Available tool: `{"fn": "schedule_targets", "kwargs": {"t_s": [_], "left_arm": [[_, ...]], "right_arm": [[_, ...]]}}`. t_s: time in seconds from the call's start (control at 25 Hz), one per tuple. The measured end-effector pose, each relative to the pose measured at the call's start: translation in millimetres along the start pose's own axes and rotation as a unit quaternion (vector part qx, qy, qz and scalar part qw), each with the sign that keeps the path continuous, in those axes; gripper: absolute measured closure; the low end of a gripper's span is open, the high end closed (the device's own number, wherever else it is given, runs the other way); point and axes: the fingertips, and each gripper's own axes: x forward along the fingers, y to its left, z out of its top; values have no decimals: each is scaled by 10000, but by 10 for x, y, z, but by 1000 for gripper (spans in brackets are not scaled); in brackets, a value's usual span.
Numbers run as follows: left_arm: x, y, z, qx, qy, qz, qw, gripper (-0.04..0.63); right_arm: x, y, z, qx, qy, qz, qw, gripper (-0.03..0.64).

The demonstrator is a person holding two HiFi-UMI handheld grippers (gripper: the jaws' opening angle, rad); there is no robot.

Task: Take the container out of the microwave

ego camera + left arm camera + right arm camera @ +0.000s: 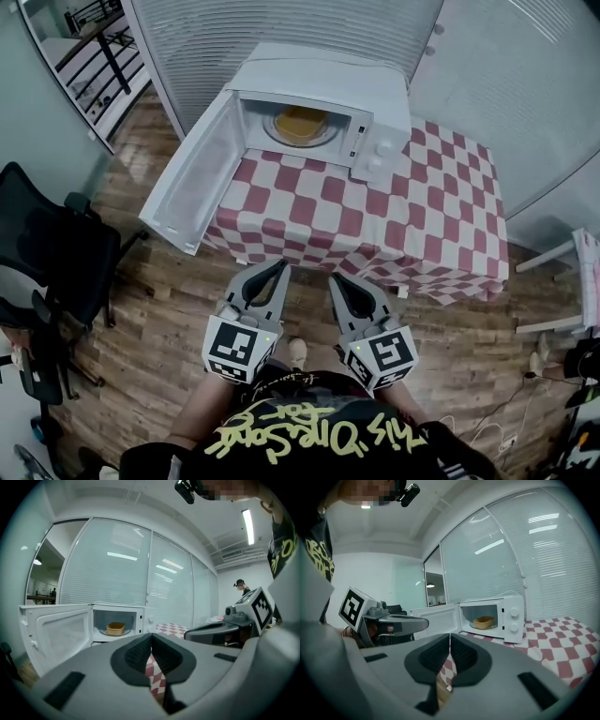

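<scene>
Left gripper (281, 269): jaws closed, ribbed pads together, nothing between them; only a sliver of checked cloth shows through the notch below the pads. Right gripper (336, 280): same state, jaws pressed together and empty. Both are held side by side, near each other and not touching, tips pointing toward the table, marker cubes close to the person's chest. In the head view both hang over the wooden floor (159, 328), just short of the table's near edge. The table carries a red-and-white checked cloth (375, 216) that drapes over the front. The white microwave (323, 80) stands at the far left corner of the table, well apart from both grippers. Its door (192, 178) is swung fully open to the left, hanging past the table edge. Inside the cavity, the tan container (300, 123) sits upright on the glass turntable (277, 135), roughly centred. Two round knobs show on the panel right of the cavity. A black office chair (47, 244) stands on the floor at left. Frosted glass panels with blinds run behind the table.
</scene>
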Motion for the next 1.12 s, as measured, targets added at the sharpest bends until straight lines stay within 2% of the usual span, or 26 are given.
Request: {"fn": "schedule_targets", "kwargs": {"t_s": [0.48, 0.6, 1.12], "left_arm": [[352, 415, 186, 173, -162, 57, 9997, 588], [482, 505, 214, 139, -181, -34, 9997, 588], [1252, 1061, 299, 83, -114, -158, 9998, 588]], "right_arm": [[421, -214, 289, -266, -141, 29, 9995, 607], [544, -295, 350, -248, -364, -40, 9990, 607], [1242, -826, 548, -184, -241, -263, 9992, 607]]}}
